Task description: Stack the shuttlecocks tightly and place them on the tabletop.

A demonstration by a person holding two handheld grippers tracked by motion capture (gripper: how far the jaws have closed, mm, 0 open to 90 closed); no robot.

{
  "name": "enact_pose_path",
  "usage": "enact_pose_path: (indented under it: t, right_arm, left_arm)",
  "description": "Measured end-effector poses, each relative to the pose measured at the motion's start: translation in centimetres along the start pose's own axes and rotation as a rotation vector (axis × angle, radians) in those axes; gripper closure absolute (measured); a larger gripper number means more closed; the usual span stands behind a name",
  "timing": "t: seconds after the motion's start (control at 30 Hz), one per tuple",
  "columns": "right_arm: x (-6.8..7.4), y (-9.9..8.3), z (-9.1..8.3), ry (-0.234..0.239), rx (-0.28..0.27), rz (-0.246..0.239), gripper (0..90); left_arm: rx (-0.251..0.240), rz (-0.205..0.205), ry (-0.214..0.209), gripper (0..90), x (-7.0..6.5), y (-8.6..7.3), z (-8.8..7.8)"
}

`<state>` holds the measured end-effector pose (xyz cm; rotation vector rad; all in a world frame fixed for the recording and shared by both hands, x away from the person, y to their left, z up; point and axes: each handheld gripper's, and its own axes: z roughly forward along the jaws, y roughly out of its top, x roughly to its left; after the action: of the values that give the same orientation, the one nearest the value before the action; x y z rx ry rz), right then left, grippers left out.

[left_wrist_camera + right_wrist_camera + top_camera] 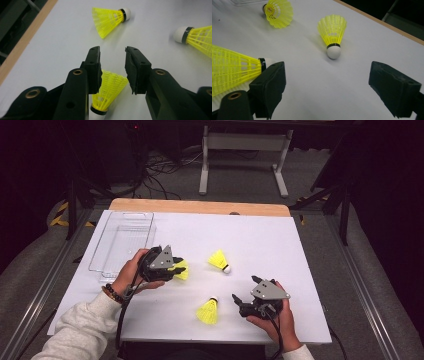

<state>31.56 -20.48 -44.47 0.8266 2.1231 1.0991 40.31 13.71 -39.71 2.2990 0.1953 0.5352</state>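
**Three yellow shuttlecocks out, both claws parted**

The white bench (280,250) carried three yellow shuttlecocks, and the middle shuttlecock (219,260) served as the landmark: it lay on its side near the centre of the sheet, white cork toward the person.

Left of it, the left claw (176,266) hovered low, its jaws parted a narrow way and gripping nothing. In the left gripper view the left claw (113,65) stood over the near-left shuttlecock (108,91), whose skirt showed in the gap, one jaw's pad at its edge, cork pointing back toward the hand. Whether that pad touched the skirt could not be told.

Nearer the person than the landmark lay the front shuttlecock (208,311), cork up-bench. Just right of it sat the right claw (246,295), jaws spread wide and empty; the right gripper view had that cork just beside one jaw.

Far left of the landmark, a clear plastic tray (122,242) rested at the bench's far-left corner.
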Motion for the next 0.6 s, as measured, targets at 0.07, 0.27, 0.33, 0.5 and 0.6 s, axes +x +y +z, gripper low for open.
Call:
enact_pose_path:
  t: [0.07, 0.27, 0.33, 0.5, 0.6]
  right_arm:
    - [0.0, 0.0, -0.1, -0.002, -0.004, 0.004, 15.3]
    - [0.1, 0.2, -0.3, -0.011, -0.02, -0.003, 15.3]
    - [0.1, 0.2, -0.3, -0.012, -0.022, -0.004, 15.3]
    - [0.1, 0.3, -0.5, -0.019, -0.041, -0.01, 15.2]
    - [0.2, 0.3, -0.5, -0.021, -0.044, -0.01, 15.2]
  left_arm:
    - [-0.021, 0.011, 0.007, 64.1, -0.1, -0.1, -0.5]
    - [-0.059, 0.014, 0.017, 61.6, -0.2, -0.3, -1.4]
    - [-0.074, 0.016, 0.029, 61.4, -0.2, -0.5, -1.7]
    - [-0.106, 0.009, 0.046, 59.2, -0.3, -0.9, -2.5]
    - [-0.121, 0.004, 0.046, 58.2, -0.4, -1.2, -2.9]
